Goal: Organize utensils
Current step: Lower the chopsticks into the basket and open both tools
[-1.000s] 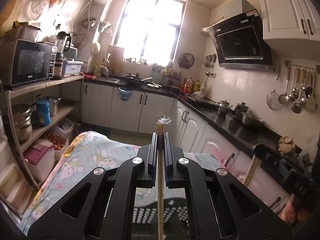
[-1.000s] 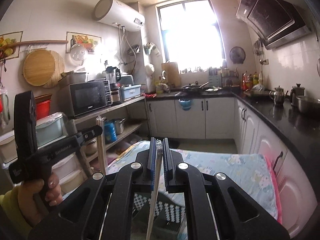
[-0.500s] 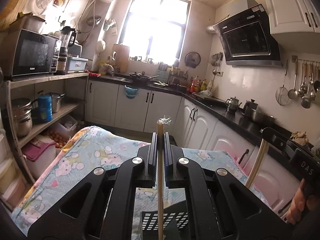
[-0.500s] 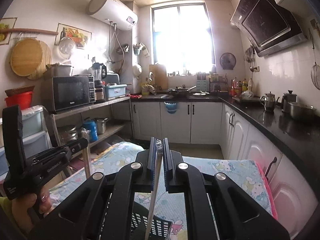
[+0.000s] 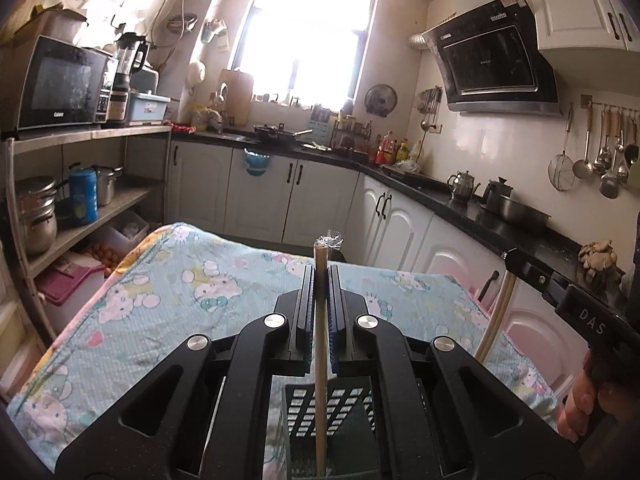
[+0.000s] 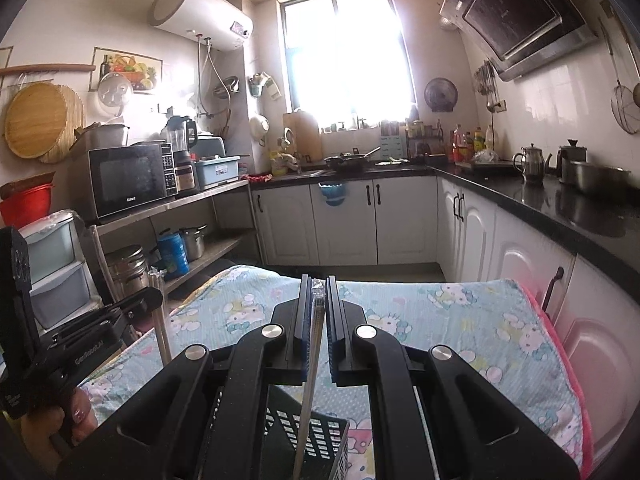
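Left wrist view: left gripper [image 5: 320,276] was pressed together on wrapped chopsticks [image 5: 321,344], held upright, plastic-wrapped top poking above the pads, lower end reaching down into a black slotted utensil basket [image 5: 344,412] directly below the jaws. Basket sat on a cartoon-print cloth [image 5: 160,312]. At right, the other gripper, gripped by a hand [image 5: 588,404], carried a 2nd pair [image 5: 496,320]. Right wrist view: right gripper [image 6: 318,288] pinched its wrapped pair [image 6: 310,380], slightly tilted, lower end over the basket [image 6: 316,440] at bottom centre. Left gripper at far left, chopsticks [image 6: 160,312] upright, beside the cloth's [image 6: 460,320] edge.
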A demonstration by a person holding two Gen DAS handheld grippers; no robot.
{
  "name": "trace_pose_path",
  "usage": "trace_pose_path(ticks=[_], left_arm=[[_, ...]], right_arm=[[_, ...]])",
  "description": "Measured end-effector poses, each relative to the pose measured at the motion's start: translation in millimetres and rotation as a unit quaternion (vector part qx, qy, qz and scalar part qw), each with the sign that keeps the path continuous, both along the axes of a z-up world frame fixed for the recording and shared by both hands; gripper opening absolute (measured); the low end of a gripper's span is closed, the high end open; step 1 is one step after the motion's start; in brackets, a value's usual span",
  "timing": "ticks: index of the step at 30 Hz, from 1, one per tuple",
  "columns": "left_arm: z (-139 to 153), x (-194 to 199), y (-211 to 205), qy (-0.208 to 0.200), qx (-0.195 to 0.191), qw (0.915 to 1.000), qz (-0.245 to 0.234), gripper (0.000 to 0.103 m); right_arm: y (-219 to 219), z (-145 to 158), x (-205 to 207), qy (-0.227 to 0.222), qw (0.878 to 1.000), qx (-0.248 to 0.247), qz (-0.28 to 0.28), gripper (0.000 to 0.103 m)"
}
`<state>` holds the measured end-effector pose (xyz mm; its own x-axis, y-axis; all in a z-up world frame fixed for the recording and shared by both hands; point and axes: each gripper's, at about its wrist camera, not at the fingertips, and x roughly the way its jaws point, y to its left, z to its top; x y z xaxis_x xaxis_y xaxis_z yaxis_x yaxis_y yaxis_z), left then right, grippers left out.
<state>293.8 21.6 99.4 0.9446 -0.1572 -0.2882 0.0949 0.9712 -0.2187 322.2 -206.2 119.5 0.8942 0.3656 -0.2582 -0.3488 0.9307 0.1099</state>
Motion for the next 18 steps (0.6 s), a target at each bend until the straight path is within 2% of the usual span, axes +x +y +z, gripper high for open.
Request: trace_pose_path(ticks=[12, 14, 18], left_arm=[[-21, -1, -2, 0.031, 0.009, 0.9995, -0.005, 0.001], [-22, -1, -1, 0.037, 0.013, 0.9992, 0.000, 0.003], [-24, -5, 5, 0.047, 0.007, 0.9988, 0.004, 0.014]], right_arm=[[-10, -22, -10, 0.014, 1.000, -0.001, -0.010, 0.008], [-11, -24, -12, 0.017, 1.000, -0.004, -0.012, 0.009], [-16, -26, -17, 0.025, 1.000, -0.006, -0.010, 0.011]])
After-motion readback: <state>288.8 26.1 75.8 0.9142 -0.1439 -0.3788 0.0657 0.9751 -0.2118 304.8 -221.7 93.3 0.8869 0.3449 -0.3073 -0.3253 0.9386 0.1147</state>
